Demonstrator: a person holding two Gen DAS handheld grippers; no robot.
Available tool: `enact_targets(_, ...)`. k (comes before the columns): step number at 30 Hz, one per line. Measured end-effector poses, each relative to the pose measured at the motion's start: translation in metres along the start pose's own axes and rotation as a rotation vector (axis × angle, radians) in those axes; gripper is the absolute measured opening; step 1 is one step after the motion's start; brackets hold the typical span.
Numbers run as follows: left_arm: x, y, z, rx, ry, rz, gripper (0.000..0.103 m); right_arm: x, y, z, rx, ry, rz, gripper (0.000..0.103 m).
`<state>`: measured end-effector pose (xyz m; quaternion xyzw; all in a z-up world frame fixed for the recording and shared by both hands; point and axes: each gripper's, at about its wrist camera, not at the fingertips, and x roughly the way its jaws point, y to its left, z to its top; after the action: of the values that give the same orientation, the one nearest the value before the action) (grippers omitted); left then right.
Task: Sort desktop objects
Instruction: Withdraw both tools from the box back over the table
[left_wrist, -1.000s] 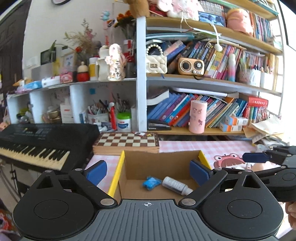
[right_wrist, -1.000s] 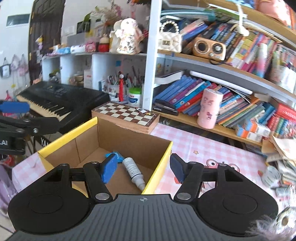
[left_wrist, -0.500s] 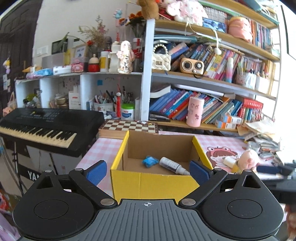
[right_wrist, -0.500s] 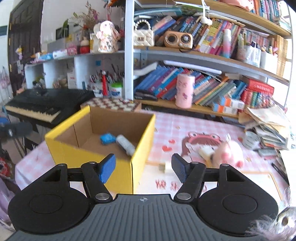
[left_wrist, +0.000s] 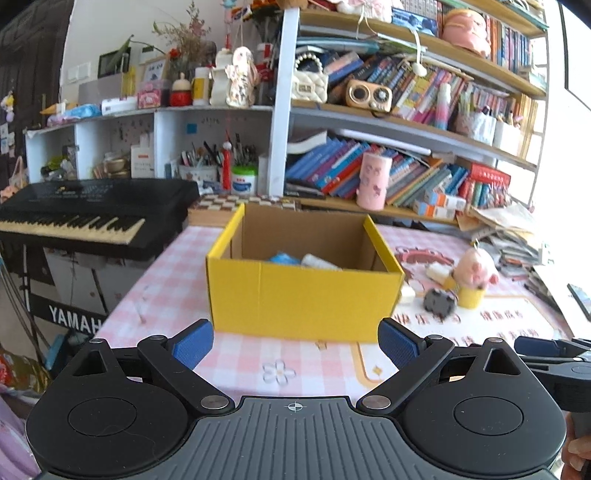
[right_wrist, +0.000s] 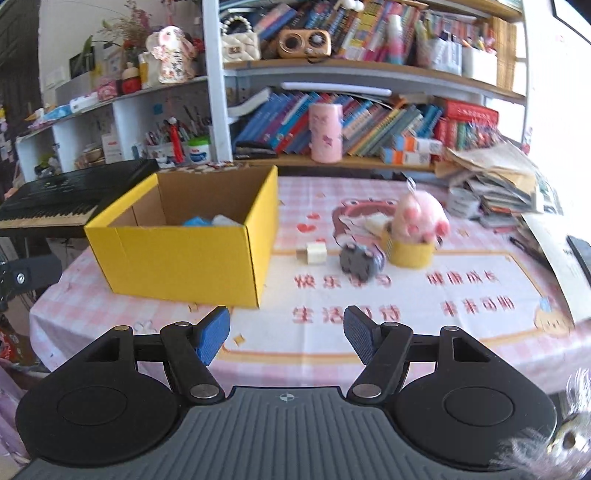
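A yellow cardboard box (left_wrist: 303, 295) (right_wrist: 184, 254) stands on the pink checked tablecloth; a blue item (right_wrist: 195, 221) and a white tube (left_wrist: 317, 261) lie inside. Right of it lie a small cream block (right_wrist: 316, 253), a grey toy (right_wrist: 356, 263), a yellow tape roll (right_wrist: 410, 253) and a pink plush pig (right_wrist: 417, 218). My left gripper (left_wrist: 295, 343) is open and empty, in front of the box. My right gripper (right_wrist: 286, 332) is open and empty, near the table's front edge, well short of the objects.
A black keyboard (left_wrist: 81, 218) stands left of the table. Shelves of books (left_wrist: 388, 173) and a pink cylinder (right_wrist: 325, 133) are behind. A paper pile (right_wrist: 498, 188) lies at the back right. A chessboard (left_wrist: 236, 203) sits behind the box.
Both grippers have pulled back from over the box toward the table's front edge. The box front and the objects to its right have come into view. Both stay open.
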<state>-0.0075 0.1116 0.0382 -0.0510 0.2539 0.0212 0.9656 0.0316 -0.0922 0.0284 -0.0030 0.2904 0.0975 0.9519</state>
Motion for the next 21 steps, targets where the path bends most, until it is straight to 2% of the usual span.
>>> enact_targets(8,0.000,-0.013,-0.015,0.028,0.038,-0.058,0.098,-0.010,0.000,-0.021,-0.009,0.040,-0.020,0.067)
enact_targets(16,0.003,-0.038,-0.024,0.110,0.070,-0.134,0.098,-0.020,-0.009,-0.030,-0.005,0.056,-0.060,0.069)
enact_targets(21,0.005,-0.047,-0.028,0.139,0.085,-0.154,0.098,-0.023,-0.015,-0.034,0.007,0.064,-0.087,0.070)
